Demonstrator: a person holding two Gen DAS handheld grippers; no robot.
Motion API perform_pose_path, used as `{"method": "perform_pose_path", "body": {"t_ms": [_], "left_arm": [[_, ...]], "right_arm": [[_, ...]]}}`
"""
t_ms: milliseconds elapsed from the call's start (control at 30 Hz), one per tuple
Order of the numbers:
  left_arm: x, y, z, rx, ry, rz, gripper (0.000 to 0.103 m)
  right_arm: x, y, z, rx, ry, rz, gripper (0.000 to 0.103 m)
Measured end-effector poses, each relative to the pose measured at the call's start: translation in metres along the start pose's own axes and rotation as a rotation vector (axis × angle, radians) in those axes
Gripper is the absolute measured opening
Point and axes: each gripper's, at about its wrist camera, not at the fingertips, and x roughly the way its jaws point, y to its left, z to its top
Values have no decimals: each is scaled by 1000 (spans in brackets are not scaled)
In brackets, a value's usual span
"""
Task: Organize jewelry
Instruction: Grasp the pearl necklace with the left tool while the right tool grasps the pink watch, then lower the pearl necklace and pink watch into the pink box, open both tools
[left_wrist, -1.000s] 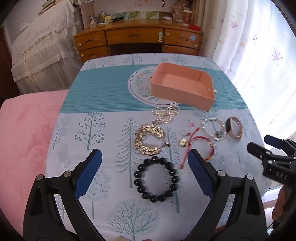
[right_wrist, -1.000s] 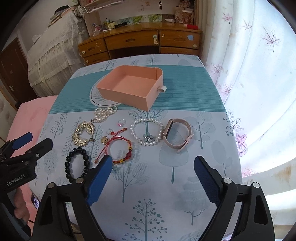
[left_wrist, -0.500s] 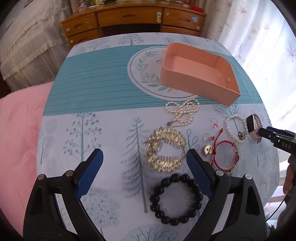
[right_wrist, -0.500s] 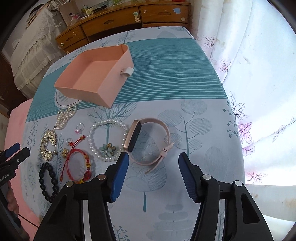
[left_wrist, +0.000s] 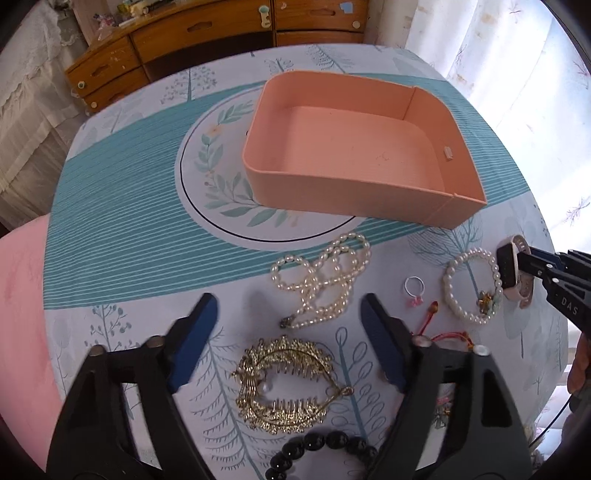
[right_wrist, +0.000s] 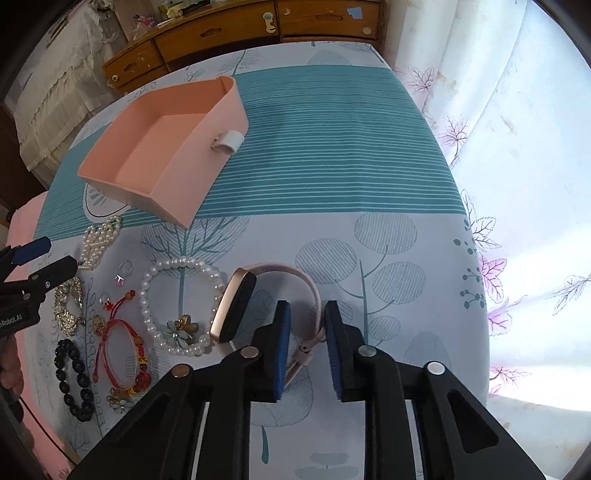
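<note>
An empty pink tray (left_wrist: 351, 155) (right_wrist: 155, 155) stands on the tablecloth. In front of it lie a pearl necklace (left_wrist: 325, 280), a gold hair comb (left_wrist: 284, 384), a black bead bracelet (left_wrist: 317, 454), a small ring (left_wrist: 413, 288), a pearl bracelet with a flower (right_wrist: 181, 306) and a red cord bracelet (right_wrist: 122, 354). My left gripper (left_wrist: 288, 332) is open, low over the necklace and comb. My right gripper (right_wrist: 306, 332) is narrowly open, its fingers either side of the strap of a pink smartwatch (right_wrist: 258, 299), which lies on the table.
A wooden dresser (left_wrist: 207, 40) stands behind the table. A white curtain (right_wrist: 517, 147) hangs along the right edge. A pink cushion (left_wrist: 22, 314) lies to the left. The teal striped band (right_wrist: 332, 147) right of the tray is bare cloth.
Both grippers have moved forward and down. The left now hovers over the necklace and comb. The right jaws have narrowed around the watch strap.
</note>
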Motion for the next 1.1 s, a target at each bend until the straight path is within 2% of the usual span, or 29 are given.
{"method": "perform_pose_path", "body": {"t_ms": [33, 67, 267, 400, 433, 467, 500, 567, 633, 733, 867, 1000, 1100], "left_arm": [[5, 2, 5, -10, 18, -11, 61], [9, 5, 7, -20, 34, -23, 60], [30, 13, 21, -31, 134, -97, 60], [33, 10, 27, 19, 155, -100, 59], [32, 11, 28, 23, 150, -108, 46], [31, 13, 30, 17, 150, -131, 19], [33, 16, 32, -5, 172, -163, 8], [33, 22, 35, -30, 163, -168, 2], [29, 29, 35, -65, 157, -187, 2], [3, 39, 35, -102, 112, -220, 2], [-52, 42, 46, -84, 8, -233, 2], [-110, 34, 65, -65, -102, -235, 2], [-138, 20, 89, -44, -170, -225, 2]], "right_arm": [[1, 1, 1, 0, -1, 2, 12], [1, 1, 2, 6, 1, 10, 12], [1, -2, 0, 19, 12, 39, 12], [-2, -2, -4, 16, 13, 46, 12], [-2, -2, -4, 17, 12, 46, 12], [-2, -2, -5, 20, 12, 48, 12], [-3, -2, -5, 23, 13, 52, 12], [-4, -1, -6, 27, 14, 61, 12], [-6, -1, -7, 28, 11, 68, 11], [-17, 0, -8, 28, -4, 79, 9], [-44, 3, -3, 22, -48, 127, 9], [-82, 12, 9, 5, -117, 182, 8], [-111, 23, 25, -17, -182, 196, 8]]}}
